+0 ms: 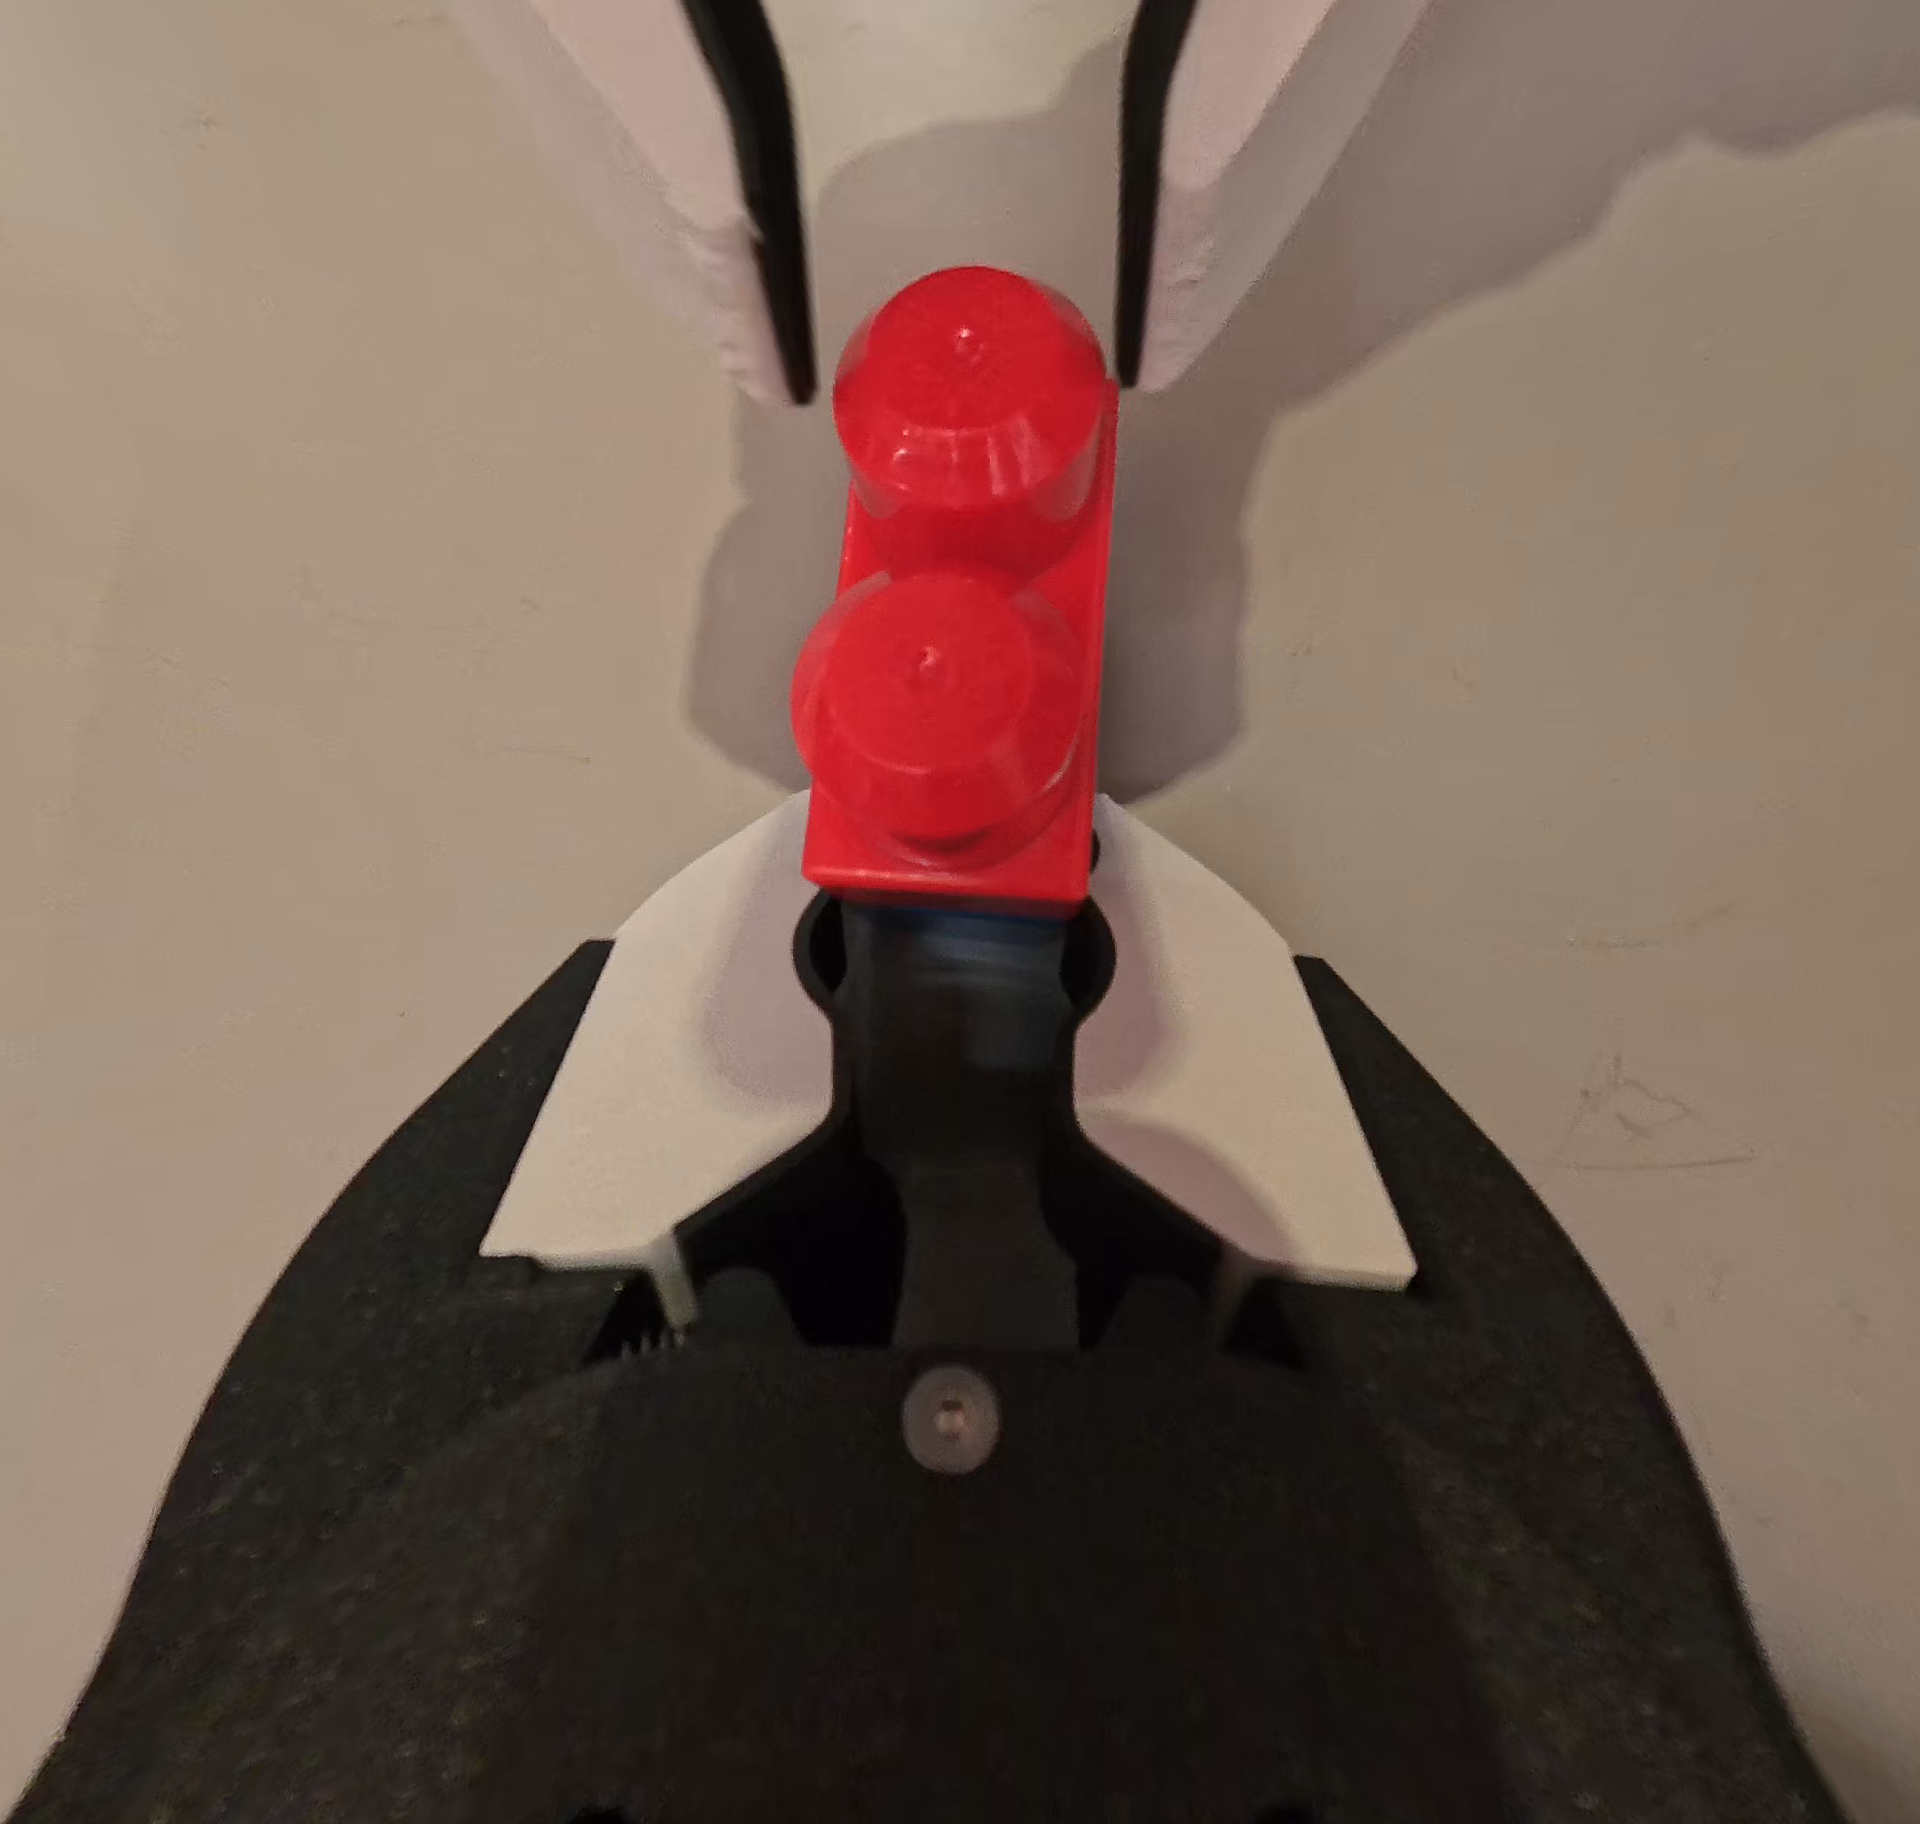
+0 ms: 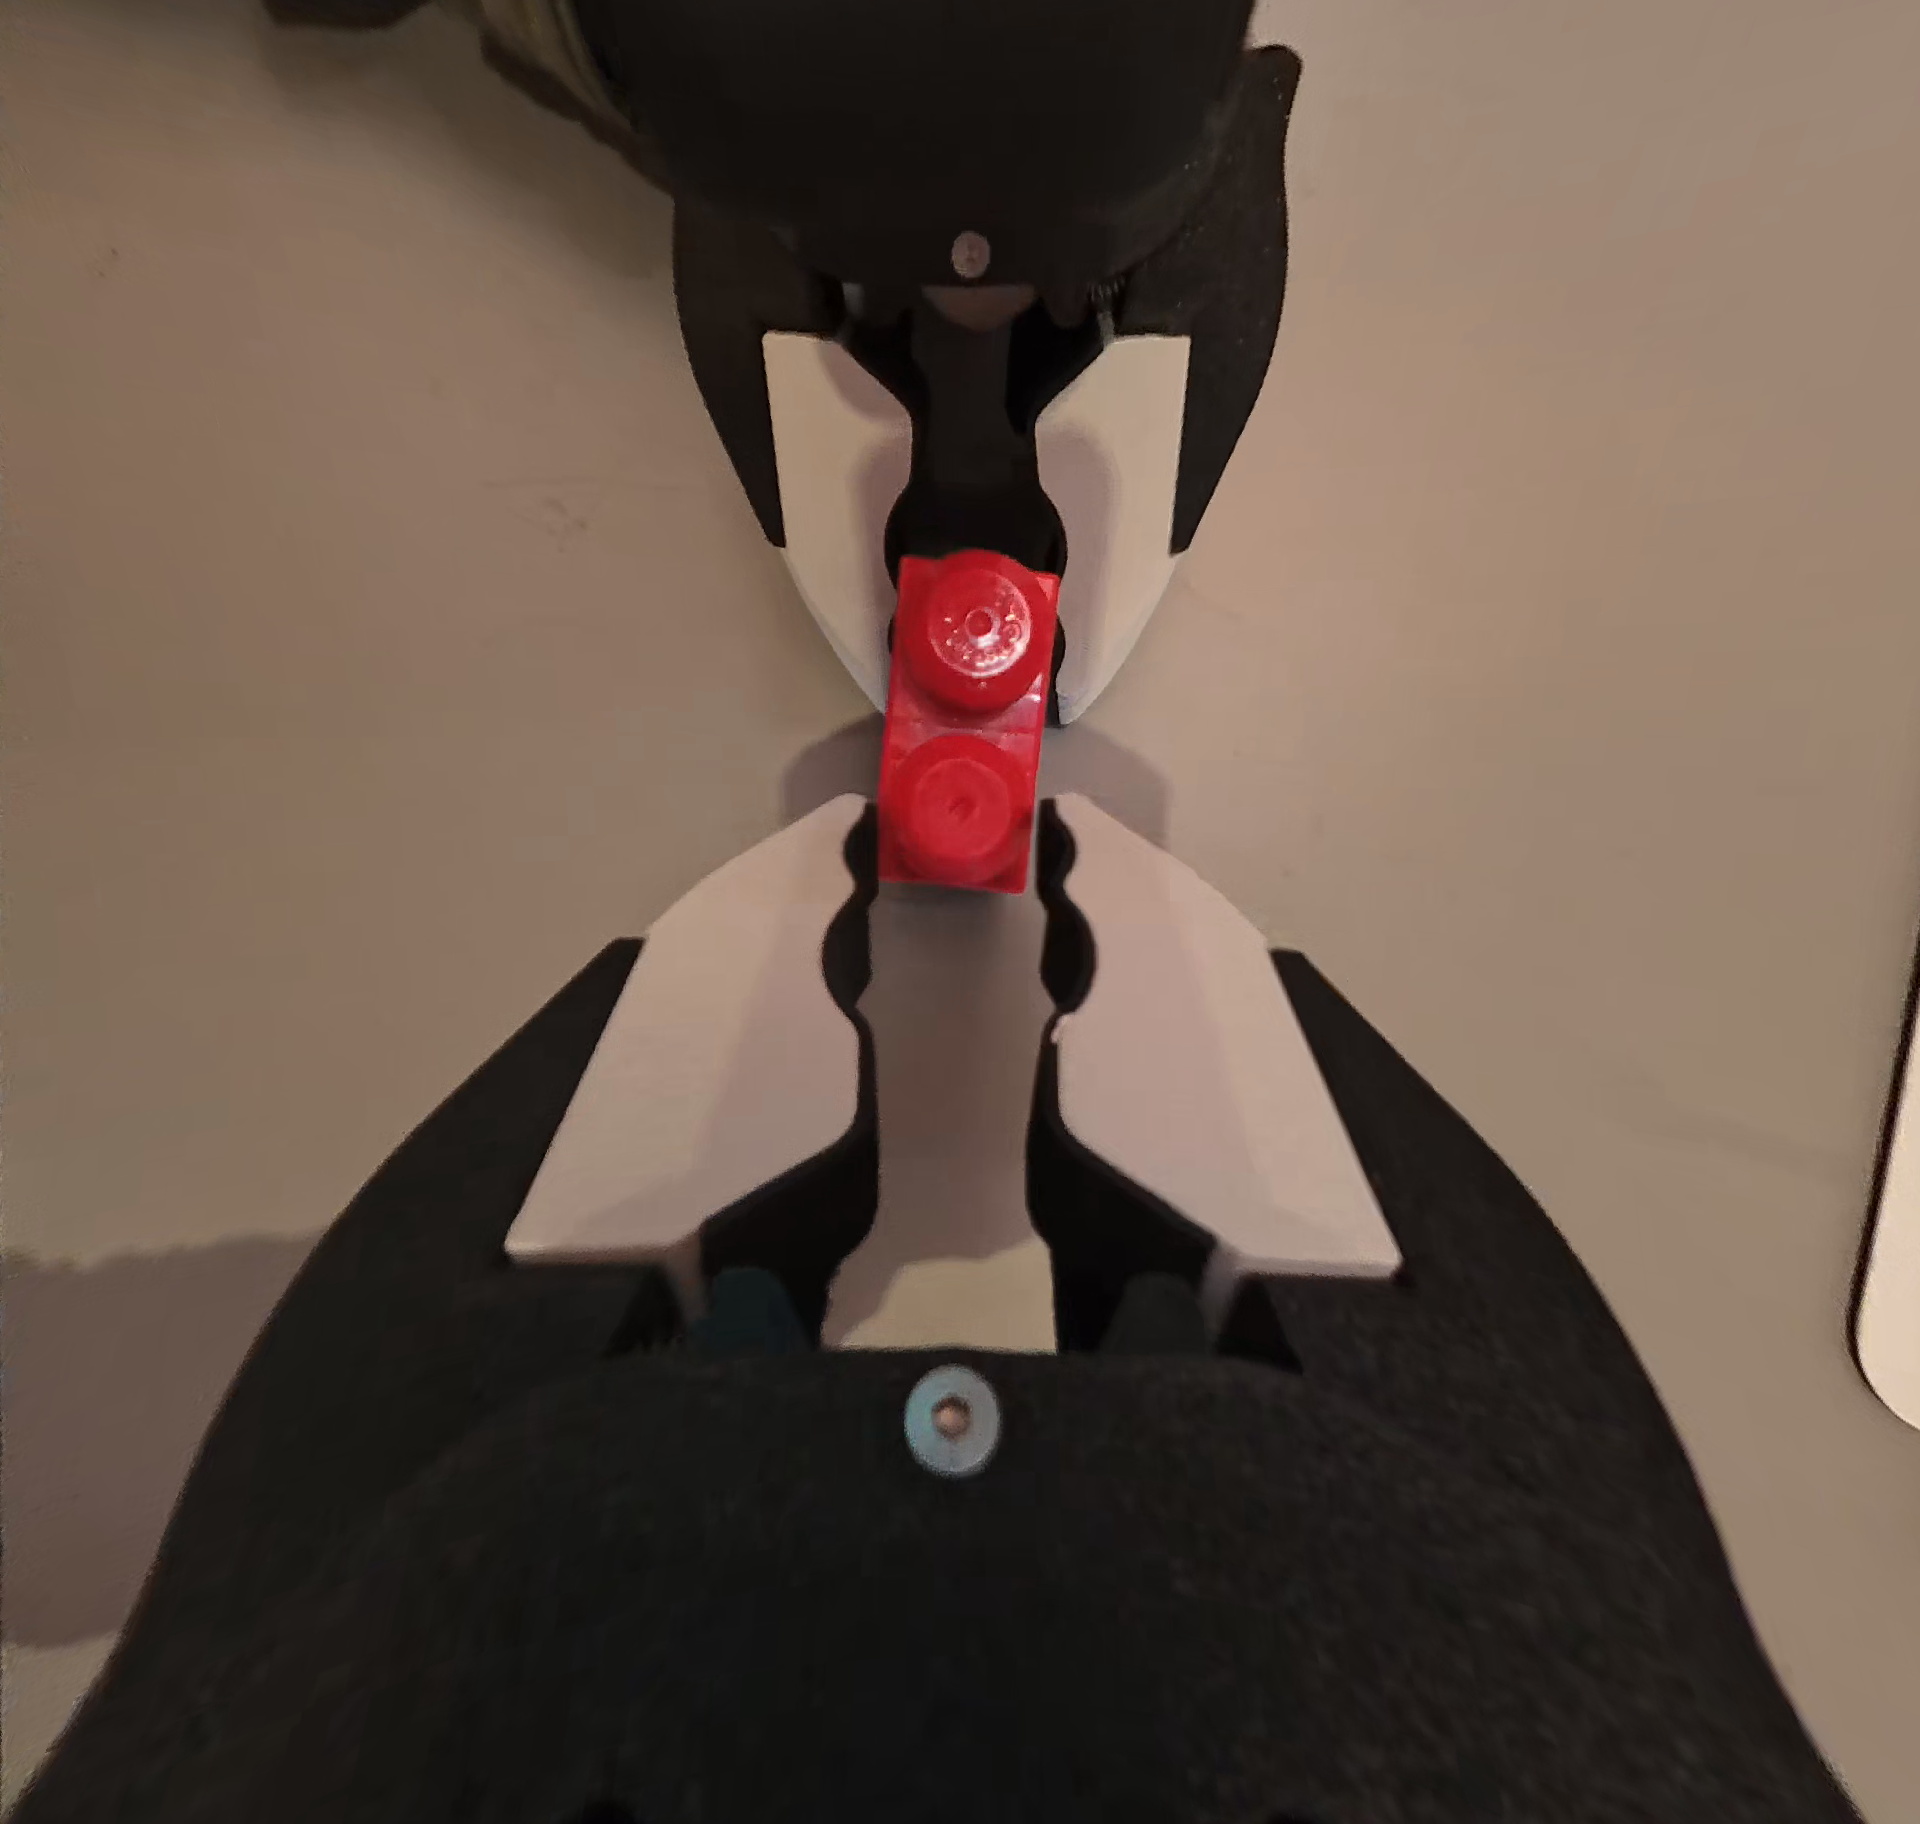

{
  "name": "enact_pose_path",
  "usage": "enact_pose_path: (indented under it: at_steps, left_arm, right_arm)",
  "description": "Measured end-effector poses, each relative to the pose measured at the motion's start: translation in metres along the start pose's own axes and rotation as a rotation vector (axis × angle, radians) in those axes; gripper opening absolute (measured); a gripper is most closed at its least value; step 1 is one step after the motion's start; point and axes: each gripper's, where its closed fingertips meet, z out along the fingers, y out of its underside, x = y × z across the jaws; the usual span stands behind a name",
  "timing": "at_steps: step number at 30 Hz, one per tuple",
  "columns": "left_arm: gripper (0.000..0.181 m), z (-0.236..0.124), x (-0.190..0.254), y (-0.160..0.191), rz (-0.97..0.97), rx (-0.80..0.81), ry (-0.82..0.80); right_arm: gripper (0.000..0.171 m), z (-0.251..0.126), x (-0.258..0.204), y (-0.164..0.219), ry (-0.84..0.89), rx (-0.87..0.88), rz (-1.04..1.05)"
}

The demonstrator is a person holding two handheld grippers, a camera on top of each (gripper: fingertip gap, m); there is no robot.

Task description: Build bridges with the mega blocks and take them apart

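So the left gripper (image 1: 951, 927) fingers pinch the red two-stud block (image 1: 961, 611) mid-frame; right gripper (image 2: 951, 818) fingers spread around its end.

Red block (image 1: 961, 631), 2 studs, glossy, plain; blue bit (image 1: 966, 943) under its near end, blurred. Left tongs (image 1: 951, 870): white fingers w/ black inner pads, black speckled body. Right tongs (image 2: 951, 839): same white + black, silver screw (image 2: 951, 1418). Tabletop (image 1: 312, 527) beige, plain w/ grey shadows. White object w/ dark edge (image 2: 1896, 1255) at right edge of right wrist view.
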Motion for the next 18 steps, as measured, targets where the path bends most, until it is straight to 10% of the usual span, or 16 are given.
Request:
enact_pose_path:
  at_steps: [1,18]
  left_arm:
    - [0.040,0.0000,0.0000,0.0000,0.000,0.000,0.000]
    - [0.040,0.0001,0.0002,0.0001,0.003,0.007,0.003]
  right_arm:
    - [0.027,0.0015,-0.0003,0.0002,-0.008,-0.007,0.004]
    - [0.028,0.0055,-0.0032,0.0028,-0.071,-0.131,0.103]
